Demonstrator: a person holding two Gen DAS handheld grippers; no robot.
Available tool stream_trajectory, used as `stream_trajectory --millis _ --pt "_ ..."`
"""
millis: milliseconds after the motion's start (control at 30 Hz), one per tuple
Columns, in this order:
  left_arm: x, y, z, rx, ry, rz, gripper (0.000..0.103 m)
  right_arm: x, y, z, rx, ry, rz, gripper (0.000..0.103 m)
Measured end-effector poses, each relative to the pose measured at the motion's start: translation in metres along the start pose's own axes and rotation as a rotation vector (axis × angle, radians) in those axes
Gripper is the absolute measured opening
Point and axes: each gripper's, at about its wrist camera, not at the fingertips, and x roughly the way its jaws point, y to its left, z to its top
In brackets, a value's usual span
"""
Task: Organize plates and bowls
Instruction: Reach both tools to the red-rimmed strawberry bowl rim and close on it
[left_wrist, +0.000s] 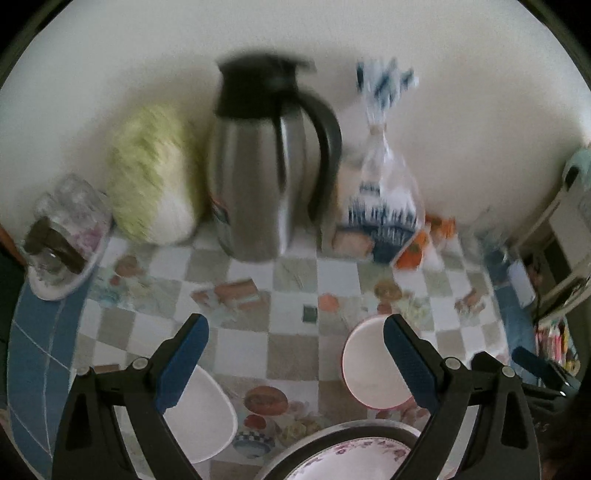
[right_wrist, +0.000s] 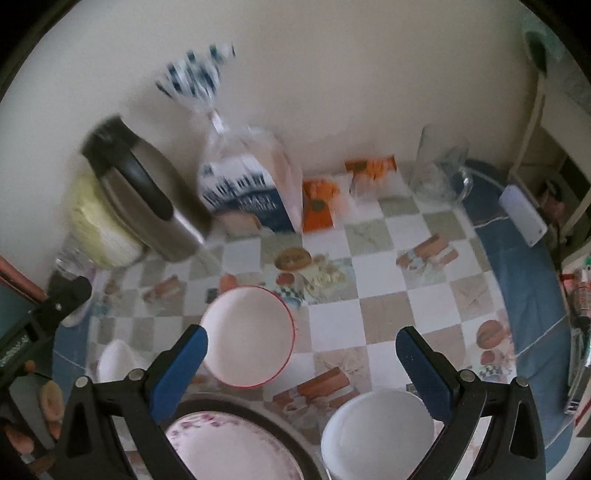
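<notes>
Both tongs, left and right, gape empty | red-rimmed bowl white inside | floral plate dark-rimmed

**Materials and finishes around the steel jug**

The jug is brushed metal with a soft sheen, its lid and handle matt black plastic. Right of it, the bread bag is thin, clear, crinkled plastic film. Left of it, the glass cup is transparent and glossy. In front, the tablecloth looks smooth and printed. The pink-rimmed bowl and the floral plate look glazed. Blue gripper pads are ribbed.
</notes>
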Motion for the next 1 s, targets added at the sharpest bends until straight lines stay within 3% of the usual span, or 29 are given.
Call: stream_trajectory --millis 300,600,700,800,867,1000 --pt "0.067 -0.023 -0.016 0.047 0.11 0.005 0.096 0.068 0.001 -0.01 -0.03 0.098 -0.012 0.101" --pt "0.099 -0.04 -0.027 0.105 0.168 0.008 0.095 0.103 -0.001 -0.014 -0.036 0.151 -0.008 0.085" --pt "0.106 -0.043 -0.03 0.102 0.186 -0.008 0.083 0.111 -0.001 -0.018 -0.036 0.171 -0.006 0.08" --pt "0.115 -0.048 -0.034 0.128 0.212 0.015 0.072 0.118 -0.001 -0.02 -0.037 0.182 -0.011 0.07" --pt "0.121 -0.05 -0.036 0.137 0.227 0.013 0.06 0.123 0.0 -0.021 -0.038 0.189 -0.013 0.066" --pt "0.135 -0.053 -0.042 0.146 0.272 0.028 0.05 0.133 0.003 -0.023 -0.043 0.208 -0.004 0.062"
